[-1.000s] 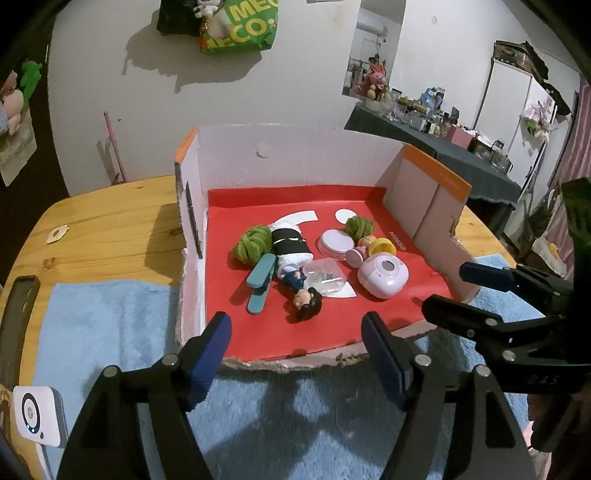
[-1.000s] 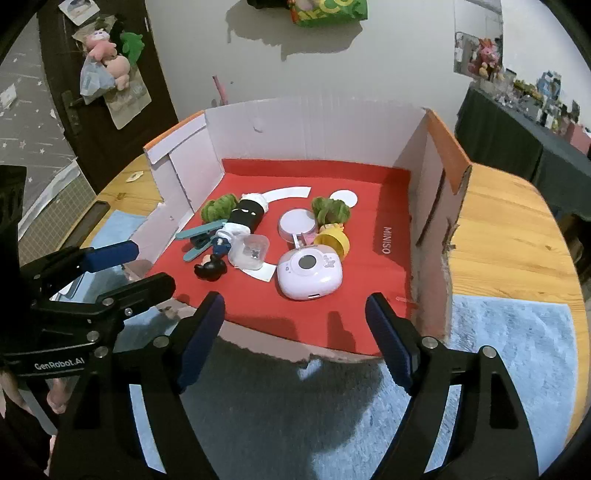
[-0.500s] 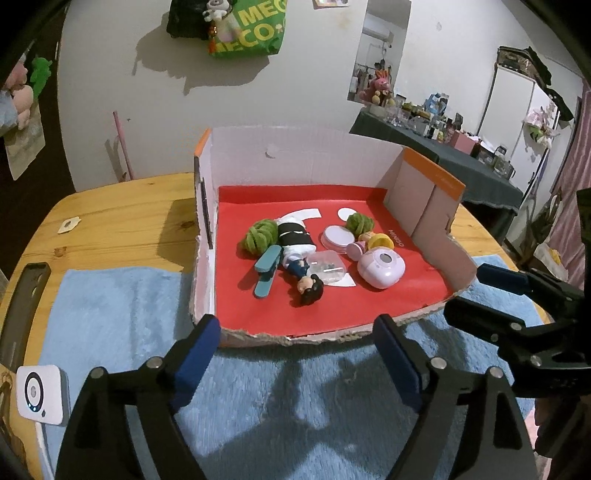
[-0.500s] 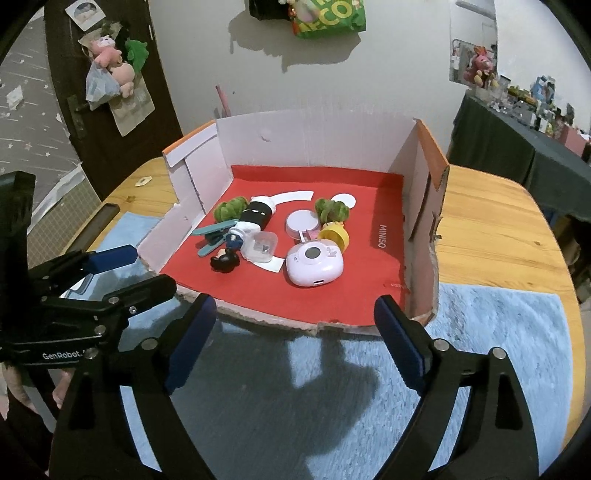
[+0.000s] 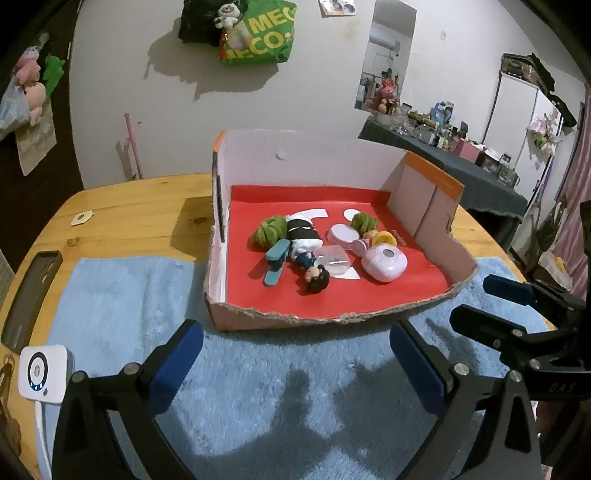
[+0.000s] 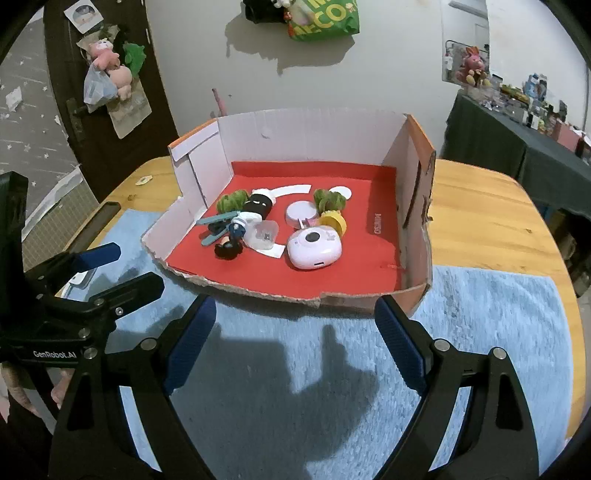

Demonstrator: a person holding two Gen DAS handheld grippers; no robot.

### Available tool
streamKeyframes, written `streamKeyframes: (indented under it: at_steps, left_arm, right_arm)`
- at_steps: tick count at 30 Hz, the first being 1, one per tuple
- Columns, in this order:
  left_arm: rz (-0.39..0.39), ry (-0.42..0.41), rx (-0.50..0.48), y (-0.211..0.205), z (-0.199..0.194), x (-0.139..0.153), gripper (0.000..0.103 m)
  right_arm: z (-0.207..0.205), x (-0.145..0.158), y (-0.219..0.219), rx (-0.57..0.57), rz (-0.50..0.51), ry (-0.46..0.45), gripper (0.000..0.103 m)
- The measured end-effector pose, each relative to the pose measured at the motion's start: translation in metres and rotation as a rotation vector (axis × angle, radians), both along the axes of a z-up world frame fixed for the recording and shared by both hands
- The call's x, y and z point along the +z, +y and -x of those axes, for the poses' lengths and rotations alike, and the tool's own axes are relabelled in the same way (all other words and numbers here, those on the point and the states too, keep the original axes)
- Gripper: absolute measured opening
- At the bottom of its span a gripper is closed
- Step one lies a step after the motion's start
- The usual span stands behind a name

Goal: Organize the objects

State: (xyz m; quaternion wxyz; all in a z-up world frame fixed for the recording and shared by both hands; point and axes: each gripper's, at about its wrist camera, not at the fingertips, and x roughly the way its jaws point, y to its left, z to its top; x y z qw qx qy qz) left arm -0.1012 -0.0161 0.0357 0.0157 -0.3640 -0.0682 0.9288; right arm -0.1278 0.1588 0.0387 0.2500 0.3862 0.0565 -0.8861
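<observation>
- "GenRobot.AI": white lettering on the black body of the left gripper [image 6: 122,269], seen in the right wrist view.
- "DAS": faint lettering on the black body of the right gripper [image 5: 487,301], seen in the left wrist view; any further characters cannot be made out.
- "MINISO": white lettering, printed sideways, on the red floor of the cardboard box [image 6: 378,223].
- "MEG" over "ECO": partial yellow lettering on the green bag [image 5: 264,35] hanging on the wall.
</observation>
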Motion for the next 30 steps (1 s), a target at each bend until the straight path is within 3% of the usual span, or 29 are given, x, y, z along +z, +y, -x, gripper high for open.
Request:
streamKeyframes:
  at_steps: [6, 30]
  left_arm:
    - [0.037, 0.058, 0.065, 0.0, -0.013, 0.0, 0.103]
    - [0.024, -0.001, 0.042, 0.006, -0.011, -0.019, 0.103]
  right_arm:
    - [-0.003, -0.004, 0.0, -0.002, 0.003, -0.008, 0.088]
    - [-0.006, -0.012, 0.004, -0.019, 0.011, -0.023, 0.088]
